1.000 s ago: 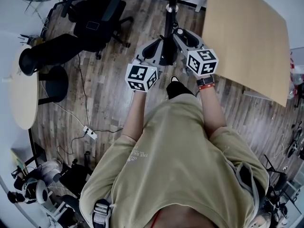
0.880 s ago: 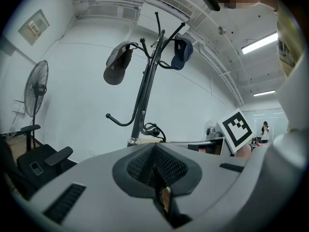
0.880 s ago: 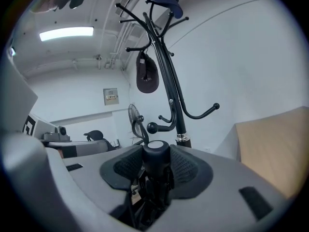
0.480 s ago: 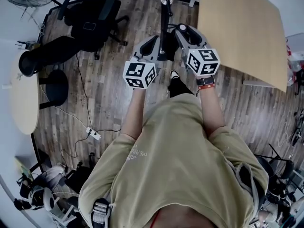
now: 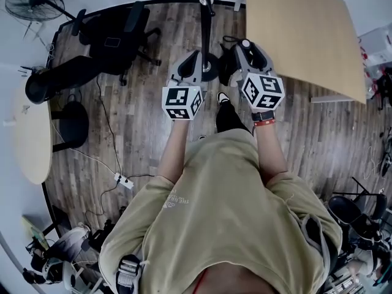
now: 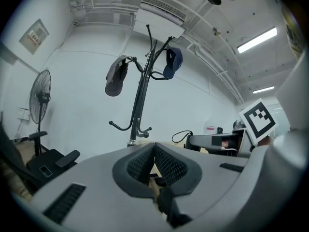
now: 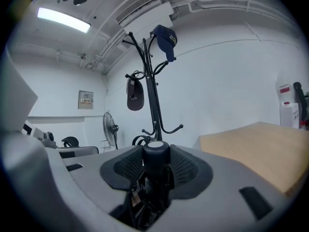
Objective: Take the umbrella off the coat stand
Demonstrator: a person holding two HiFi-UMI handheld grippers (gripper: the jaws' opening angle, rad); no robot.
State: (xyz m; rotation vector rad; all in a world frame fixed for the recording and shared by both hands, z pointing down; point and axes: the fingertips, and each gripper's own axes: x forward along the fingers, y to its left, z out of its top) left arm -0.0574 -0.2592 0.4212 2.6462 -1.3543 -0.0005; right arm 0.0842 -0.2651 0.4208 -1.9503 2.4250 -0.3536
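Both fingers of the right gripper [image 7: 156,154] clamp the umbrella [image 7: 155,170] by its black cylindrical end, clear of the coat stand [image 7: 153,100] at 12 o'clock. Fingers of the left gripper [image 6: 153,148] are pressed together, empty. Judged light and rigid here; loose fabric below may swing: hold this end.

Before the coat stand [image 7: 153,95], my right gripper [image 7: 155,162] hides the umbrella [image 7: 156,151] except its round black end.
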